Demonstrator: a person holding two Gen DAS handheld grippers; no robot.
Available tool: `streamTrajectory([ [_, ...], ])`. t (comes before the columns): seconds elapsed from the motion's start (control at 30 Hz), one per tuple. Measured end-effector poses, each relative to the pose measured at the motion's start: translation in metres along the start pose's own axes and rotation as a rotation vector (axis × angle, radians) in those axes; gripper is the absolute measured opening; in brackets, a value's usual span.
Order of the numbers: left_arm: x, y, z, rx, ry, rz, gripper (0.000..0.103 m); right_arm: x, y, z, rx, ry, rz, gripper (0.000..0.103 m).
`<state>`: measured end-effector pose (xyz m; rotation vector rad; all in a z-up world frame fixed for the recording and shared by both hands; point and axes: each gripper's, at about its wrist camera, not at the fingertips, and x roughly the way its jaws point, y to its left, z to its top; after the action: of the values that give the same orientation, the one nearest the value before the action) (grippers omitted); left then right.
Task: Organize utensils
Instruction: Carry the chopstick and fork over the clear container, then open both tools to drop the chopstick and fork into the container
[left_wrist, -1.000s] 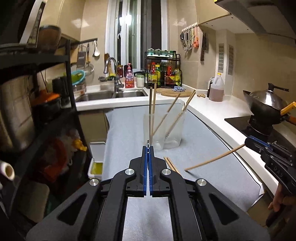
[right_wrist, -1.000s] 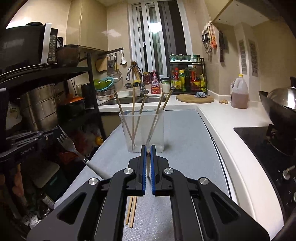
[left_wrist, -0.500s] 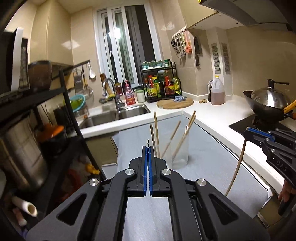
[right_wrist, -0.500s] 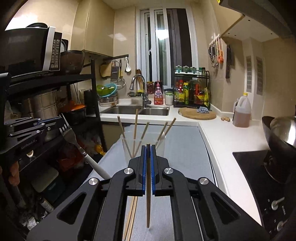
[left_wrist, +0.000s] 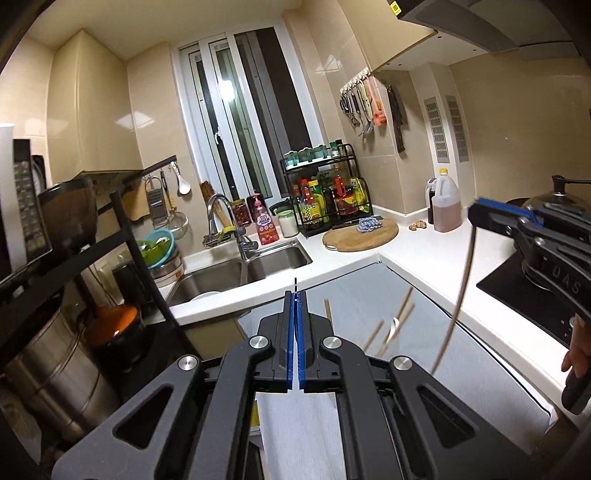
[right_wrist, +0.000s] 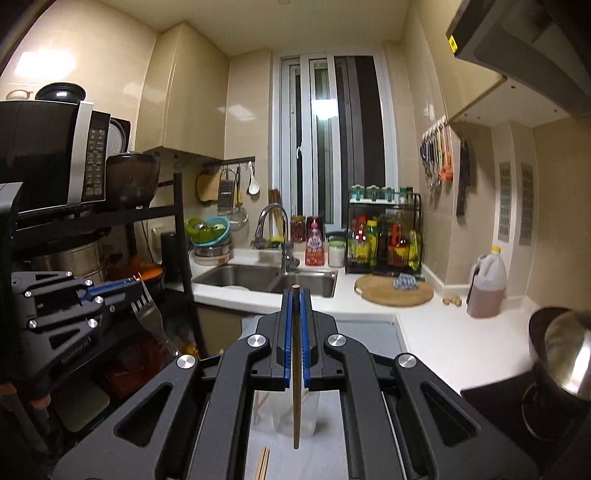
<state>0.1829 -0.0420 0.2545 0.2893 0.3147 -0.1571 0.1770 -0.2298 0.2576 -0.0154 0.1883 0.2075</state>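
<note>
Right tongs (right_wrist: 294, 295) are clamped on a slim wooden chopstick (right_wrist: 296, 387) that hangs upright, its lower end over the clear plastic holder (right_wrist: 295, 413) on the grey-matted bench (left_wrist: 461, 369). Left tongs (left_wrist: 294, 295) are clamped on a metal fork (right_wrist: 151, 317), tines upward. Two more chopsticks (right_wrist: 263, 463) lie on the mat.

Both tongs have risen, the right tongs (right_wrist: 295, 295) lifting its chopstick (right_wrist: 296, 387) upright above the cup (right_wrist: 291, 413).
</note>
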Motion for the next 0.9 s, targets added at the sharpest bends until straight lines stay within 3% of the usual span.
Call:
streamTrajectory([
  [0.43,0.073,-0.001,0.018,0.032,0.039,-0.017,0.001,0.076,0.000,0.047,-0.017,-0.061,-0.004,0.004],
  [0.57,0.092,-0.006,0.010,0.047,0.065,-0.024,0.001,0.094,-0.001,0.039,-0.019,-0.055,-0.003,0.004],
  [0.9,0.133,-0.011,-0.013,0.058,0.136,-0.034,0.001,0.127,-0.003,-0.009,-0.028,0.056,-0.007,0.004],
])
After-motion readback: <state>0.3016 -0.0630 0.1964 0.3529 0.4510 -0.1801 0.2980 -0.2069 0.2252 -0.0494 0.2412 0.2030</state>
